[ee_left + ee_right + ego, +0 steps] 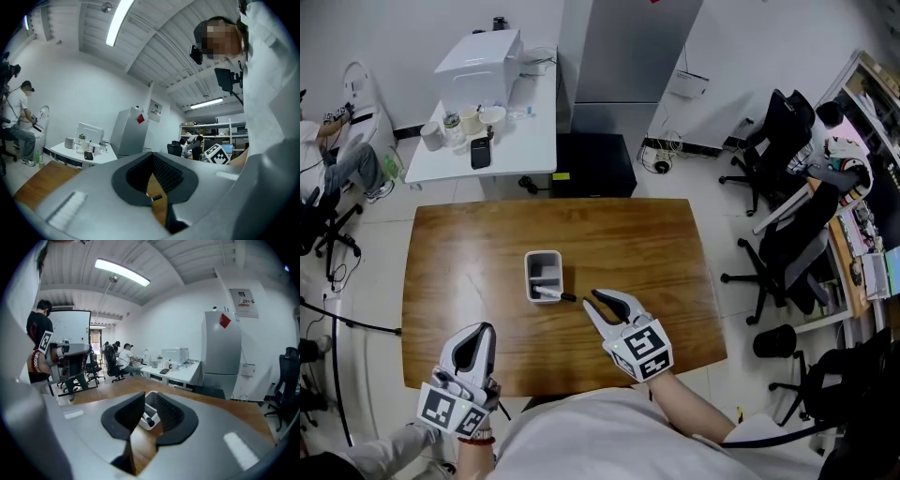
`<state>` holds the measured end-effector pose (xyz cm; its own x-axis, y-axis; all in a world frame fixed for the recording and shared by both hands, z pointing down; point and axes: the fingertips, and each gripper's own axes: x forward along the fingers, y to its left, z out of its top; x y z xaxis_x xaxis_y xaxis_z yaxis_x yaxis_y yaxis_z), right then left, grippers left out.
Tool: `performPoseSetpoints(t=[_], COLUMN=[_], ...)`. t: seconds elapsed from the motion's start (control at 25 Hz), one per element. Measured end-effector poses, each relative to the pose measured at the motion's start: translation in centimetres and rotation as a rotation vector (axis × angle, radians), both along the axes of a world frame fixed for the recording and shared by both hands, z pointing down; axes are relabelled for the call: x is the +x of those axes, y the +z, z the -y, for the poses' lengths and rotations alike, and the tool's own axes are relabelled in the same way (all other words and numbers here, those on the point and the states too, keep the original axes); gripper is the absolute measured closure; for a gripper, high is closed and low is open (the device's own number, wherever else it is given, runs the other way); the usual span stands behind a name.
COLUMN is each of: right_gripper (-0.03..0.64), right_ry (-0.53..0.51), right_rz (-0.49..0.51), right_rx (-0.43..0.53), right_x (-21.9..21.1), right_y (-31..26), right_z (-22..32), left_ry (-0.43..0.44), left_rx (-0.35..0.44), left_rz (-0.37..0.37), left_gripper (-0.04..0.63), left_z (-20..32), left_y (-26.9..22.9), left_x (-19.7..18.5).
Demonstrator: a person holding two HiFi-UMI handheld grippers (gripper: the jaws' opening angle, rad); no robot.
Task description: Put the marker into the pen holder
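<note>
Marker lies in the pen holder, its white body low inside. Its dark end pokes out over the rim at the corner nearest the right gripper. The holder stands upright near the middle of the wooden surface.

The right gripper hovers just beside the marker's dark end, pointed at it. Its jaws are spread and there is nothing between the pads. In the right gripper view, the holder and marker show beyond the gap.

The left gripper sits well apart from the holder, near the surface's edge closest to the person. Its jaws are pressed together at the tips and grip nothing.

Behind the surface is a white table with a white box, cups and a phone. Office chairs stand to the right.
</note>
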<state>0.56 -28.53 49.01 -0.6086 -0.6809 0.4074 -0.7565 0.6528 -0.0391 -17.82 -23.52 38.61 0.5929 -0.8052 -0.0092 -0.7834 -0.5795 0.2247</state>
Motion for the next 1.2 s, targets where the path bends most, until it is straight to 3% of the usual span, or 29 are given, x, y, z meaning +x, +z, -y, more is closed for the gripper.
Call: performPoseSetpoints(t=[0.44, 0.6, 0.8, 1.04, 1.2], right_gripper=[0.565, 0.563, 0.563, 0.549, 0.546], right_ry=[0.136, 0.127, 0.132, 0.124, 0.107], right_rz=[0.082, 0.118, 0.135, 0.133, 0.126], right_rx=[0.048, -0.004, 0.024, 0.038, 0.047], right_x=[-0.3, -0.1, 1.0, 2.6, 4.8], right_y=[-0.5, 0.7, -0.1, -0.4, -0.9], right_z=[-7.3, -10.9, -11.7, -16.5, -19.9], left_ry=[0.091, 0.098, 0.079, 0.075, 0.118], left_rx=[-0.04, -0.026, -0.028, -0.026, -0.001], left_rz=[0.018, 0.007, 0.02, 0.008, 0.015], left_gripper=[0.603, 0.603, 0.603, 0.603, 0.603], left_z=[-5.1, -7.1, -8.2, -12.2, -15.2], left_y=[2.2, 1.9, 2.0, 0.8, 0.1], left_x=[-2.6, -2.1, -1.9, 0.6, 4.1])
